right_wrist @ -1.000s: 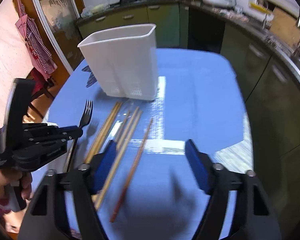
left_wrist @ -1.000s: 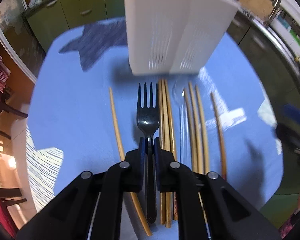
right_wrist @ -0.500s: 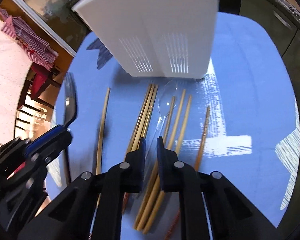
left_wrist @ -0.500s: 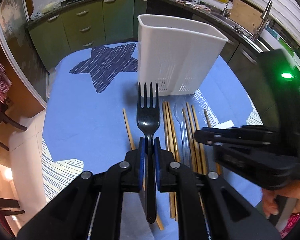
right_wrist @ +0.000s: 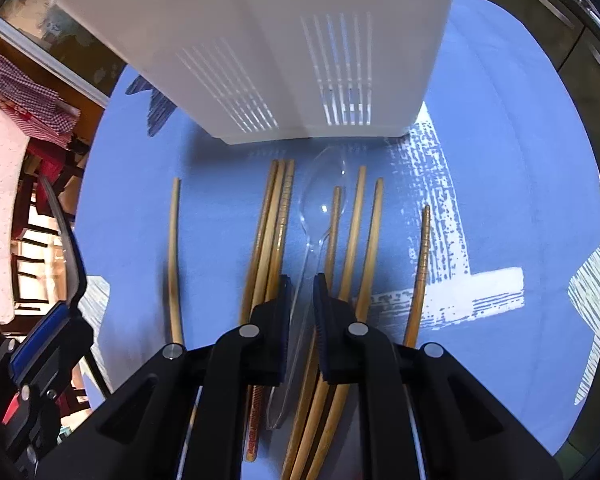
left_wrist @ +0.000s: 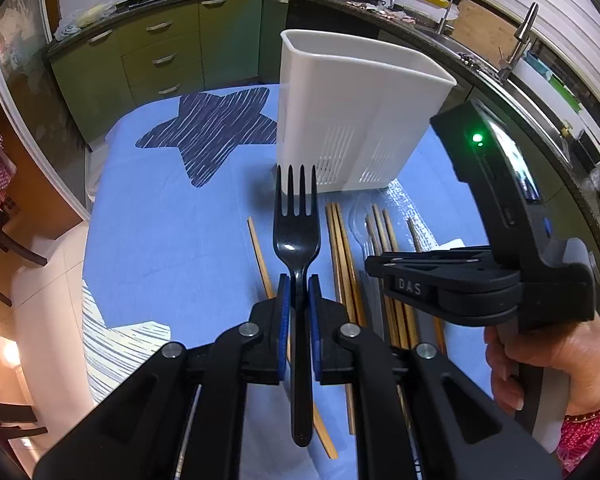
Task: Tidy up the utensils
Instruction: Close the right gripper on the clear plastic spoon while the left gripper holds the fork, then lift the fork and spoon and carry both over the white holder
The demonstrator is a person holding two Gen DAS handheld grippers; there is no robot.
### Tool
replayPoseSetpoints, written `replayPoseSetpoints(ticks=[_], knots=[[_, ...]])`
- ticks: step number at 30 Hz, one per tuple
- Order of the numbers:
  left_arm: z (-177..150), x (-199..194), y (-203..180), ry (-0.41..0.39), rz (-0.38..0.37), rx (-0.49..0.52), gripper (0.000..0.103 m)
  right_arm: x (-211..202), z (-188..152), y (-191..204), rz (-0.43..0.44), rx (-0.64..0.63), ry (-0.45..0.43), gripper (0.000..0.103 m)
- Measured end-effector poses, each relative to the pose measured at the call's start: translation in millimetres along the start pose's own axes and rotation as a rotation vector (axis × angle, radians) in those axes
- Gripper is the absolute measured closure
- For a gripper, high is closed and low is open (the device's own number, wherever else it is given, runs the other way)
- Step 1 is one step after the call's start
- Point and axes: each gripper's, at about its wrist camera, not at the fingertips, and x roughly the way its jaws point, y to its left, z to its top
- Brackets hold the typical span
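A: How many things?
B: One black fork [left_wrist: 297, 236], one clear spoon [right_wrist: 323, 204], eight chopsticks [right_wrist: 277, 216], one white holder [left_wrist: 356, 120].
A: And the grippers?
B: The left gripper [left_wrist: 298, 300] pinches the fork above the blue cloth [left_wrist: 172, 216]. The right gripper [right_wrist: 302, 300] squeezes the spoon handle, lying among the chopsticks.
A: What changed?
B: The holder looks farther from the fork now.

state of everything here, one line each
left hand-held gripper: shut on black fork
black fork: held above the cloth, tines toward the caddy
right hand-held gripper: nearly closed around clear spoon's handle
clear spoon: lying flat among the chopsticks
chopsticks: lying loose on the blue tablecloth
white caddy: upright; inside not visible
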Motion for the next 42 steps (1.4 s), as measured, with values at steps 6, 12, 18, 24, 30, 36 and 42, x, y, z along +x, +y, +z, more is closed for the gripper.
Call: replayPoseSetpoints(ticks=[6,12,18,24,30,36,42], knots=[[0.0,-0.5,0.0,-0.004,-0.005,0.006,0.094,8.8,3.2,5.8,-0.044,0.002,0.007,0.09],[0.5,-3.3,-0.7,-0.011,-0.001,0.016,0.094,15.8,1.3,14.8,-0.065,-0.006,-0.013,0.09],[4.1,-9.4,0.0,-0.022,-0.004,0.022,0.094,-3.1,-7.6,5.7,0.007,-0.002,-0.093,0.093],[18.5,-40.0,-6.7,-0.086,-0.039,0.034,0.094,-53.0,-38.4,-0.4,0.156,-0.051,-0.214,0.093],[56.5,-75.1,-15.8,-0.209,-0.085,0.02,0.094,-125.3,-59.2,-8.2,0.243,-0.114,-0.46,0.093],[110.7,-90.1,-23.1,-0.389,-0.108,0.003,0.094,-182.5,-50.6,-17.4,0.218,-0.148,-0.707,0.093],[157.3,-71.5,-29.0,-0.584,-0.069,0.002,0.094,-208.4,-35.5,-28.0,0.189,-0.156,-0.839,0.093]])
